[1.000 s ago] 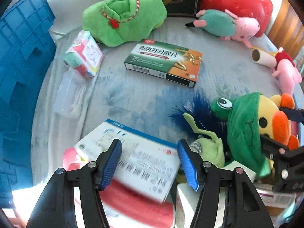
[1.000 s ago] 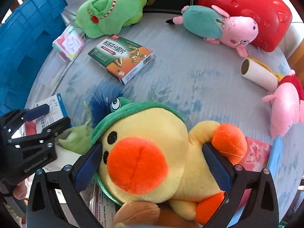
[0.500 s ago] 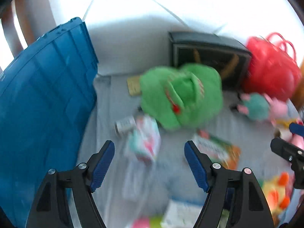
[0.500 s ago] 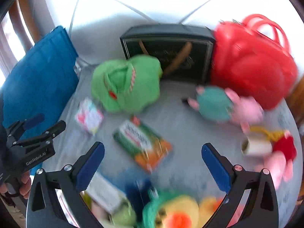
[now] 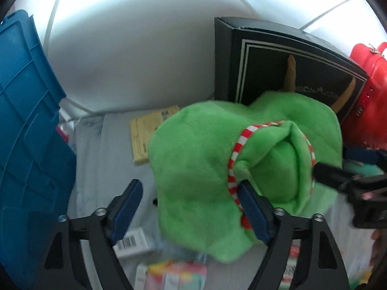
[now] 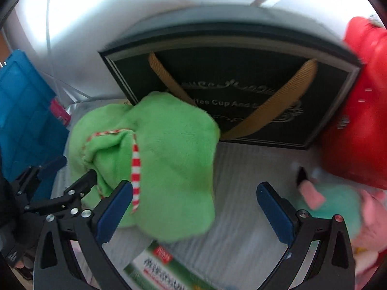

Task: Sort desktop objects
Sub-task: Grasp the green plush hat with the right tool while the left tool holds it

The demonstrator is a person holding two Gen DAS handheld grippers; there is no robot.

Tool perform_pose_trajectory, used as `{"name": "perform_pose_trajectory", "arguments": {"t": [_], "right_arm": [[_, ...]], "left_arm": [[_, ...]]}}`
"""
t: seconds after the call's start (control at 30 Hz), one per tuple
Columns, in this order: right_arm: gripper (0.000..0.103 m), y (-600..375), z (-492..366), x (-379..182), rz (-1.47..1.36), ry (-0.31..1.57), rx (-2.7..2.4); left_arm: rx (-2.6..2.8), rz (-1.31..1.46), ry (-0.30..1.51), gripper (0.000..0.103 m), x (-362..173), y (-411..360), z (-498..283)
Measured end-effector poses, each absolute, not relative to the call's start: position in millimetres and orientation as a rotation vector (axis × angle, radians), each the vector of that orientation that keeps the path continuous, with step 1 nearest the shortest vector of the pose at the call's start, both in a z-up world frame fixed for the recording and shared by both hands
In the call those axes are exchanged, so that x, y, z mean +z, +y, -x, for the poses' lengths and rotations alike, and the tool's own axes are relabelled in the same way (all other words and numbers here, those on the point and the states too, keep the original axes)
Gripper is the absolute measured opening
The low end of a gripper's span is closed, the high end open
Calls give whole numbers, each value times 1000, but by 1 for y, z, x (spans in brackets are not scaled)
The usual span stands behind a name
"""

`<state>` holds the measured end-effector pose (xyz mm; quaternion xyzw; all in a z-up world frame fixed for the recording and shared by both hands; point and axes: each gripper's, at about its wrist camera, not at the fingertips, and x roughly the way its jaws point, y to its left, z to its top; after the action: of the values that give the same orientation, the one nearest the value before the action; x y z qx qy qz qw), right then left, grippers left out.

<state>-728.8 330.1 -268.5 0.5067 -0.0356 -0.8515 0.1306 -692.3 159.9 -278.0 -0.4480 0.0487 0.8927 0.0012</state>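
Observation:
A green plush [image 5: 205,164] with red-and-white striped trim lies on the grey cloth in front of a black gift bag [image 5: 278,67]. My left gripper [image 5: 188,188] hangs over the plush's left half, jaws opening; the plush shows between the fingers and no pad presses on it. In the right wrist view the green plush [image 6: 169,149] sits behind the left finger of my right gripper [image 6: 194,188], which stands wide open and empty. The left gripper [image 6: 72,186] shows at the left edge there.
A blue crate [image 5: 24,133] stands on the left and a red bag [image 6: 358,120] on the right. A yellow box [image 5: 145,133] lies behind the plush. A green medicine box [image 6: 164,270] and a teal-and-pink plush [image 6: 338,205] lie near the right gripper.
Both grippers have swept from the near clutter to the far end of the table. The right no longer spans the yellow duck. The left has left the white box and stands wider.

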Motion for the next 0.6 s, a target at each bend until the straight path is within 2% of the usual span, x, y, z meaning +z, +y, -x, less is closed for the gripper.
{"name": "perform_pose_trajectory", "arguments": {"t": [0.1, 0.27, 0.3, 0.33, 0.37, 0.4, 0.47, 0.6], "right_arm": [[103, 331, 737, -278, -1429, -185, -2430], [103, 333, 733, -272, -1410, -187, -2435], [90, 331, 732, -272, -1414, -179, -2426], [70, 328, 733, -275, -1415, -187, -2399], [63, 325, 732, -275, -1410, -208, -2364], [61, 320, 729, -272, -1405, -166, -2377], [57, 314, 724, -269, -1404, -104, -2388], [49, 313, 717, -268, -1398, -77, -2400]], "left_arm": [[2812, 1389, 145, 85, -281, 161, 692], [2759, 1332, 103, 85, -262, 161, 671], [2719, 1332, 79, 85, -263, 165, 671], [2700, 1356, 110, 85, -269, 171, 673], [2685, 1400, 174, 74, -278, 180, 676], [2679, 1445, 242, 70, -290, 188, 679], [2727, 1414, 283, 70, -299, 193, 678], [2725, 1385, 227, 61, -293, 189, 677]]}}
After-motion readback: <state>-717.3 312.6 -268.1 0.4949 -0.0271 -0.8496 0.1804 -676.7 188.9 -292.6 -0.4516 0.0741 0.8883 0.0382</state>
